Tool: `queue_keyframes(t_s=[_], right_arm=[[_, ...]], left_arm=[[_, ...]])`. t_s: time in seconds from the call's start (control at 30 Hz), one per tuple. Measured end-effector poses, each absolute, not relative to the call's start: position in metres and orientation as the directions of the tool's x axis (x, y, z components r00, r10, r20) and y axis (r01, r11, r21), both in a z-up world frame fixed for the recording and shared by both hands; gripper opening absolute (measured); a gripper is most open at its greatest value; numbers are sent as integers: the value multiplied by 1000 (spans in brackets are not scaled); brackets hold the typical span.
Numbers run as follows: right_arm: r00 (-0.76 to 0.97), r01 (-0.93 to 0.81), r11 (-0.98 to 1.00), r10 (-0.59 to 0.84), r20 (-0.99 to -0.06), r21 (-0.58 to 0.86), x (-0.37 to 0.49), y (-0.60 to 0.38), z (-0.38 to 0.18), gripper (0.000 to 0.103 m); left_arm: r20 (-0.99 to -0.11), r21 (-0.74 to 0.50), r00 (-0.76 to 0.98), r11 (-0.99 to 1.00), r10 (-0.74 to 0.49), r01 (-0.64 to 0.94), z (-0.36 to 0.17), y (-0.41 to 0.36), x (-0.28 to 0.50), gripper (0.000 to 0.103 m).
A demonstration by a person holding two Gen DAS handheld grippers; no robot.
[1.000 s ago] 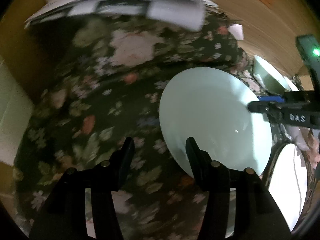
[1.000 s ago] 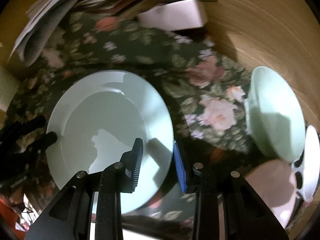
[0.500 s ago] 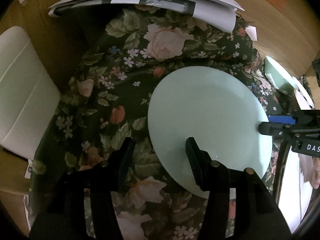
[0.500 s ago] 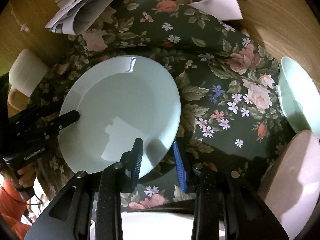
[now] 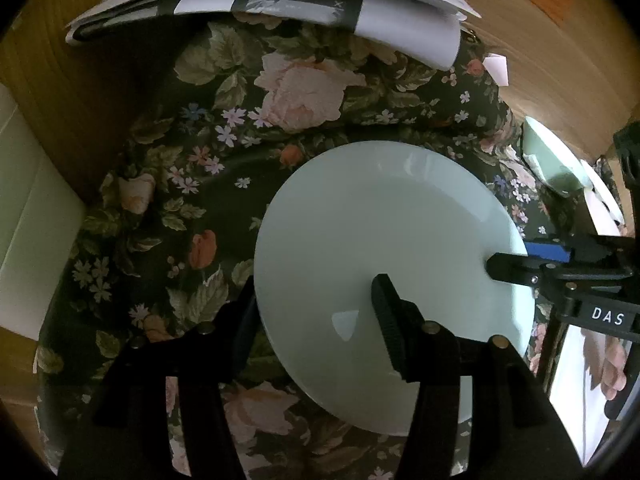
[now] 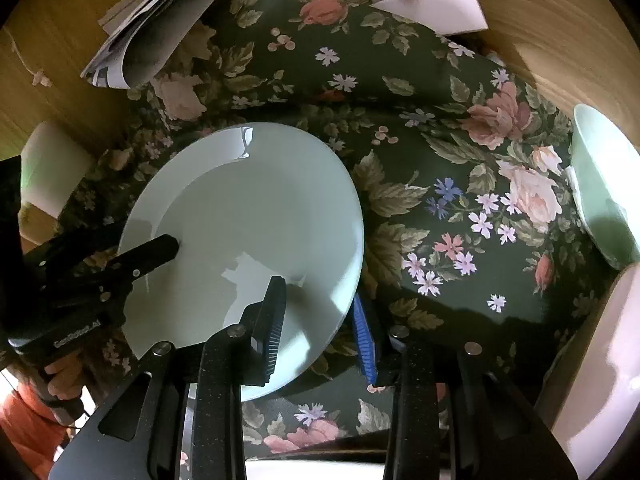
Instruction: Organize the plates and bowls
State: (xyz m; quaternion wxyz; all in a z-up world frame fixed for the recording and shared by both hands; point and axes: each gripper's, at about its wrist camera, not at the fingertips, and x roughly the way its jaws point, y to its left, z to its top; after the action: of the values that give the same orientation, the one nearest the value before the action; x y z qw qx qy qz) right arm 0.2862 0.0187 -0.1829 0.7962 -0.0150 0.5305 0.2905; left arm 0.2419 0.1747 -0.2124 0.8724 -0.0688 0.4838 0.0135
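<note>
Now the pale green plate [image 6: 248, 216] has steadied over the floral cloth [image 6: 420, 152], pinched by both right gripper [image 6: 320, 320] and left gripper [image 5: 316, 300]; ready to place.

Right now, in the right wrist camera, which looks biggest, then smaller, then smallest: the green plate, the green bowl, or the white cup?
1. Green plate, clearly the biggest.
2. Green bowl, though the picture edge cuts it off.
3. White cup, partly hidden.
The bowl and cup are unsure, since both sit at the warped edges.

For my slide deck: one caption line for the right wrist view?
Both claws, right and left, grip opposite edges of a pale green plate over a floral cloth.
</note>
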Motion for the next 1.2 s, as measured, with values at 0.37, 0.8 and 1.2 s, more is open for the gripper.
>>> queue_keyframes(t_s=[0.37,0.8,1.2], right_arm=[[323,-503,822,465,-824,267,268,11,-173,28],[397,-481,828,499,-770,289,240,-34,-145,29],[474,-458,839,511,-717,295,200,-64,-123,29]], left_arm=[[-816,-108,578,989,-32,-97,-194,175,223,54],[-787,-127,615,990,-58,-69,-166,158,199,54],[-753,-124,654,992,-76,-27,-136,126,173,54]])
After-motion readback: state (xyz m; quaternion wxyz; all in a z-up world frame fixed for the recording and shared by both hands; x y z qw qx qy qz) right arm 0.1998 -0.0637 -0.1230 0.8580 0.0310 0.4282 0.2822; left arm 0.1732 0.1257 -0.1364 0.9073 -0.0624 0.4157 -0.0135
